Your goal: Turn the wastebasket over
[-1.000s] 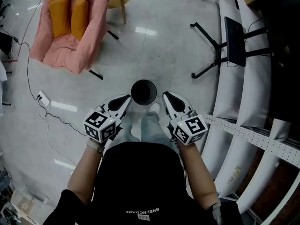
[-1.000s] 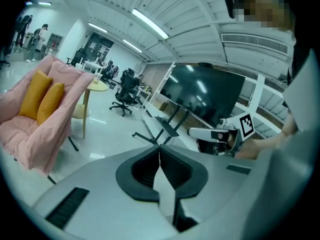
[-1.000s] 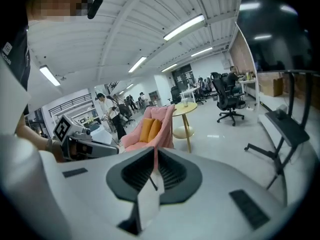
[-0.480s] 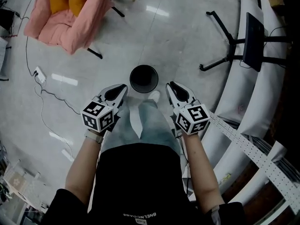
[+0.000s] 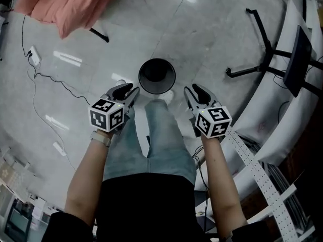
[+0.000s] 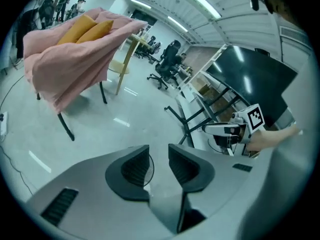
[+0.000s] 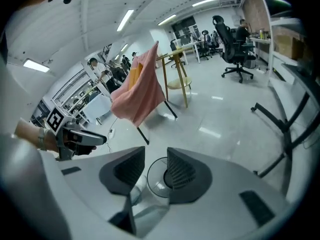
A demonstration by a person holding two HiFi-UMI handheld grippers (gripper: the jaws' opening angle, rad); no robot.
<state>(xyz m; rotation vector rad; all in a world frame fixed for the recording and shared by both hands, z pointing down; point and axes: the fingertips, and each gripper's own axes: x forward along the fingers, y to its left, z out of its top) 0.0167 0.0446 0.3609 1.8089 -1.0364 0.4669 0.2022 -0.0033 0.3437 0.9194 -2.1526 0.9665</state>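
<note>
Reach ahead to upright wastebasket point(image 5: 146, 82), midway between left gripper point(image 5: 128, 89) and right gripper point(image 5: 191, 89), with fingers just parted partway, empty.

Text: none readable in any view.
Left gripper point(image 5: 130, 88) cube, 9 o'clock in head view: black-and-white square code markers, no letters or digits.
Right gripper point(image 5: 193, 88) cube, 3 o'clock in head view: markers of the same kind, no letters or digits.
</note>
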